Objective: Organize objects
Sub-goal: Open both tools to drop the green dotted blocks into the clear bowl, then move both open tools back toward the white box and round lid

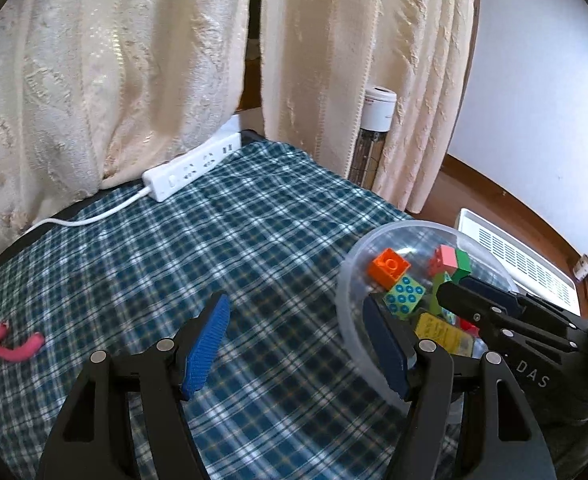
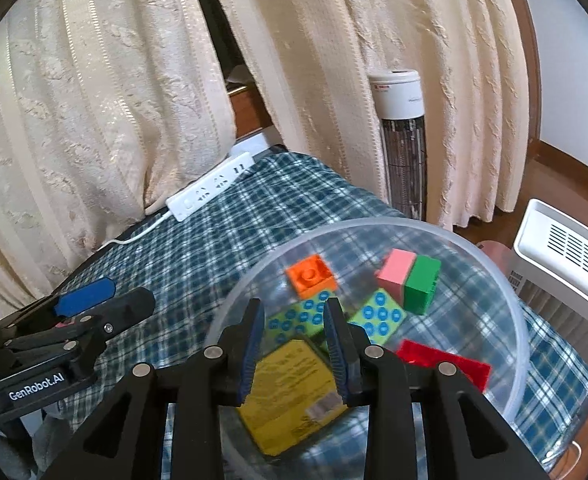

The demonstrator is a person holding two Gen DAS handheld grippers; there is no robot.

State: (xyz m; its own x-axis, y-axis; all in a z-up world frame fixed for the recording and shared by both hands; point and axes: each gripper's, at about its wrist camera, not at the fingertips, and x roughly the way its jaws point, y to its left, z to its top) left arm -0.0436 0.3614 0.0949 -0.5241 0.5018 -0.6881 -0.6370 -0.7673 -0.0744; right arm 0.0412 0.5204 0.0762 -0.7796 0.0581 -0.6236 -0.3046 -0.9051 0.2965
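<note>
A clear plastic bowl stands on the plaid cloth and holds an orange brick, a pink and green brick pair, light green blocks with blue dots, a red piece and a yellow box. My right gripper hovers over the bowl, above the yellow box, with its jaws apart and nothing between them. My left gripper is open and empty just left of the bowl, its right finger beside the rim. The right gripper reaches into the bowl in the left wrist view.
A white power strip with its cord lies at the table's back by cream curtains. A pink object lies at the far left. A white tower fan and a white appliance stand beyond the table's right edge.
</note>
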